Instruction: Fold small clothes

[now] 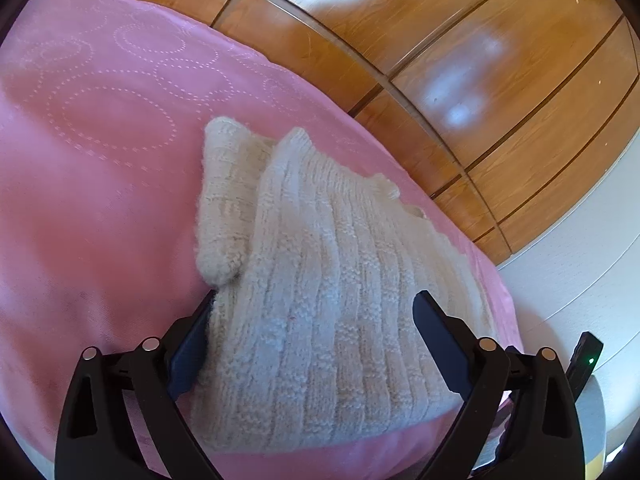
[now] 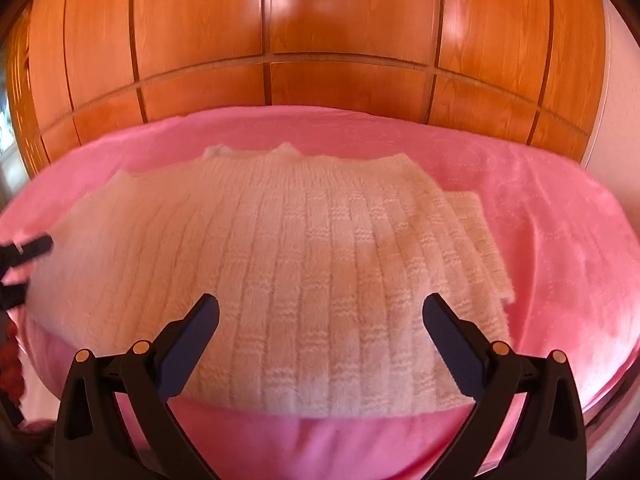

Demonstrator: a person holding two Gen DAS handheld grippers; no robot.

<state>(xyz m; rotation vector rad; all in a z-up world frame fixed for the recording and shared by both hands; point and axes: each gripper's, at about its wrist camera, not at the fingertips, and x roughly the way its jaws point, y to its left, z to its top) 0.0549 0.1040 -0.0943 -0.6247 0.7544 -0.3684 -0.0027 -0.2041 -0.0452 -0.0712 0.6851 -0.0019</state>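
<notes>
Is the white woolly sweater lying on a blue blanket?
No, the knitted sweater lies on a pink cover, with wooden panels behind it.

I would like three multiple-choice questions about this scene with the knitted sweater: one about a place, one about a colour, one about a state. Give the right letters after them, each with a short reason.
1. Where does the sweater lie?
A. on the pink cover
B. on the wooden floor
C. in a basket

2. What colour is the sweater?
A. dark blue
B. cream white
C. green

3. How do the jaws of the right hand-held gripper stand?
A. shut on the sweater
B. shut on nothing
C. open

Answers:
1 A: the sweater rests flat on the pink cover, in front of the wooden doors.
2 B: its ribbed knit is cream white in both views.
3 C: the right hand-held gripper has its fingers wide apart above the knit, pressing nothing.
</notes>
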